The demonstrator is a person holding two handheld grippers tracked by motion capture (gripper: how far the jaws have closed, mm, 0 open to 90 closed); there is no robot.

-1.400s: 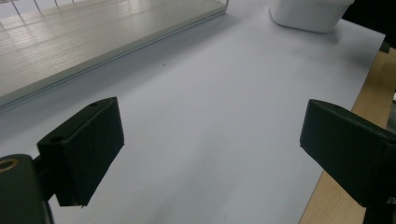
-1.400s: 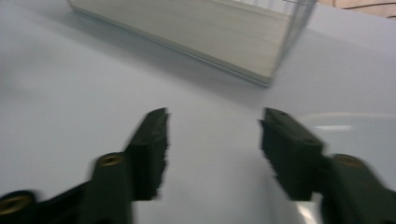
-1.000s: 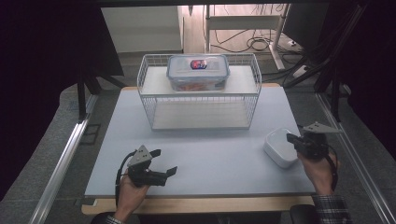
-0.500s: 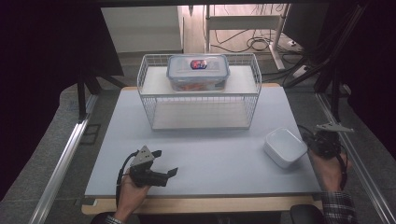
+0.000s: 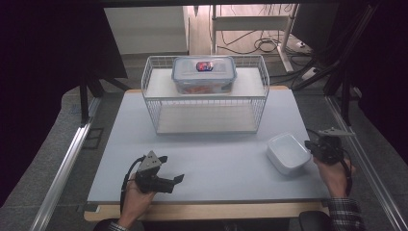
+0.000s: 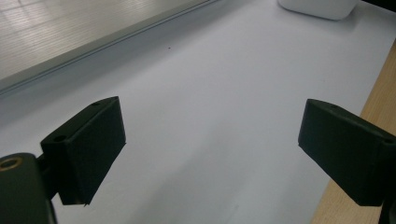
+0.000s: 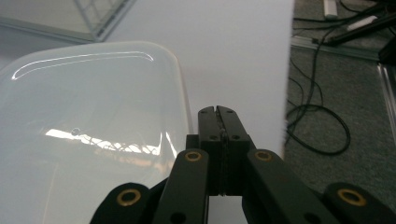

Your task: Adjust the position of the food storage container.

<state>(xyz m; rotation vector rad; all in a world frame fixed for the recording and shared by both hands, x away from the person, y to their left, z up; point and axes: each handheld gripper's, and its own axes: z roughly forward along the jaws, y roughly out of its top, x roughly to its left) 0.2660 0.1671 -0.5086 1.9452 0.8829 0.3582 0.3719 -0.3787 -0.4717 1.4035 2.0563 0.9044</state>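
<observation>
A white open tub (image 5: 287, 153) sits on the pale table top (image 5: 216, 154) at the right. My right gripper (image 5: 312, 146) is just off the tub's right rim, over the table's right edge, shut with nothing in it. The right gripper view has the closed gripper (image 7: 218, 112) beside the white tub (image 7: 88, 121), whether touching I cannot tell. Near the front left edge, my left gripper (image 5: 172, 168) is held wide open just above the table. In the left gripper view the gripper (image 6: 210, 149) has only bare table between its pads, and the white tub (image 6: 317, 7) lies far ahead.
A white wire rack (image 5: 207, 96) stands at the back middle of the table, with a clear lidded box (image 5: 204, 74) on its top shelf. Cables (image 7: 317, 121) lie on the floor past the table's right edge. A wooden strip (image 6: 373, 79) borders the table's front.
My right gripper drew away from the white tub's right rim toward the table's right edge, then eased slightly back. The left gripper and the tub stayed put.
</observation>
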